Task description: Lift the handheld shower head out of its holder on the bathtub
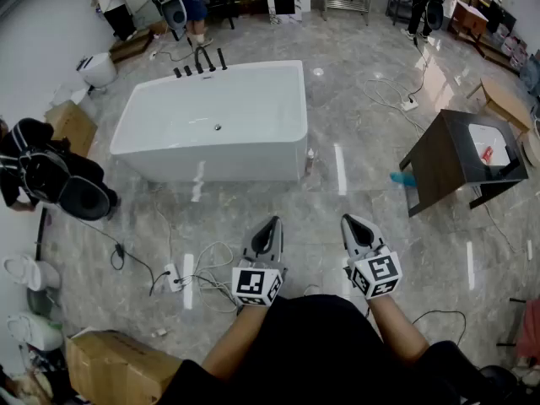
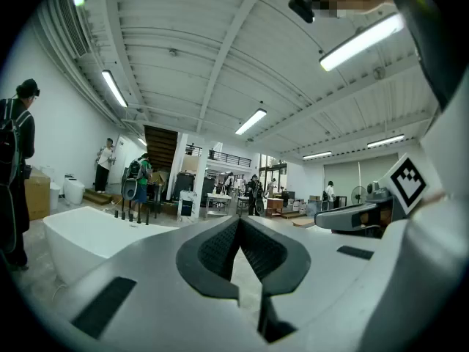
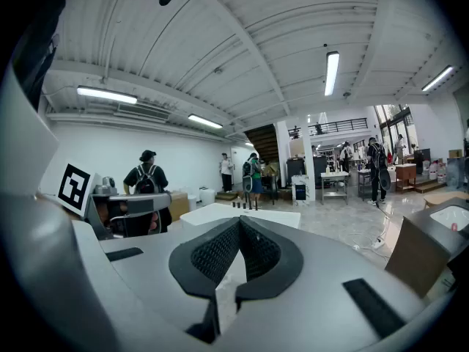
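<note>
The left gripper [image 1: 270,224] and the right gripper [image 1: 348,222] are hovering over the floor, each with its fingers pressed together and pinching nothing. The bathtub [image 1: 211,154] is standing well ahead of the fingertips. The shower head is probably sitting among the dark fittings [image 1: 200,62] on the rim farthest from them, though I cannot tell which one it is. Doing this step well likely means getting close to that rim first, then spreading one pair of fingers around the handle and lifting straight up out of the holder.

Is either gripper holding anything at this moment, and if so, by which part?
Nothing is held. The left gripper and the right gripper are both shut and empty, well short of the bathtub.
</note>
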`<state>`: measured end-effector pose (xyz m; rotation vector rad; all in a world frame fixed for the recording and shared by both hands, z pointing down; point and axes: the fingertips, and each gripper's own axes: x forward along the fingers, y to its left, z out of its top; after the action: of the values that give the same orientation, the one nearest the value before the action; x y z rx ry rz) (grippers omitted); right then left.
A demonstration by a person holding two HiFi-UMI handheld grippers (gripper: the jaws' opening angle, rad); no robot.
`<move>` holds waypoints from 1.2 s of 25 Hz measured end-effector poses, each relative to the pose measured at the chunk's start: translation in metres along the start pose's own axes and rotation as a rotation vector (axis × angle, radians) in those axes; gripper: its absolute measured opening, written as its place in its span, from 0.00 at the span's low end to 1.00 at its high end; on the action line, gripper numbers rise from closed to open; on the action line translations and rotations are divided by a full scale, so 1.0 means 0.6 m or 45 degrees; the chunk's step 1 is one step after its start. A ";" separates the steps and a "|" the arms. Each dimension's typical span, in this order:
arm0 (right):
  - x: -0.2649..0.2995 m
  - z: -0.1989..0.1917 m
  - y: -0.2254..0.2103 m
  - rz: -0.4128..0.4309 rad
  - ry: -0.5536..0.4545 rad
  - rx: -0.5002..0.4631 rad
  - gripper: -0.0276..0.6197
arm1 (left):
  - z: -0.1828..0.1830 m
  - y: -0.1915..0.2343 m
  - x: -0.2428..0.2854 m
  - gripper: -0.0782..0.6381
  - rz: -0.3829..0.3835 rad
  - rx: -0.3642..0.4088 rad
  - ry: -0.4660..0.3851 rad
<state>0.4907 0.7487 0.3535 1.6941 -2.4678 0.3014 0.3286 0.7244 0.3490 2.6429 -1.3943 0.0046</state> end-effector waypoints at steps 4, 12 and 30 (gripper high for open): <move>-0.004 0.007 -0.009 0.013 -0.028 0.004 0.04 | -0.004 -0.010 0.004 0.11 -0.008 -0.007 -0.001; -0.006 0.014 -0.025 0.027 -0.069 0.043 0.04 | -0.006 -0.004 -0.002 0.11 0.022 -0.003 0.004; -0.001 -0.038 -0.046 -0.017 0.004 0.142 0.39 | -0.040 0.064 -0.053 0.46 0.232 -0.083 0.059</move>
<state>0.5166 0.7451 0.3781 1.7497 -2.4792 0.4481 0.2805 0.7326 0.3754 2.4389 -1.5865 0.0403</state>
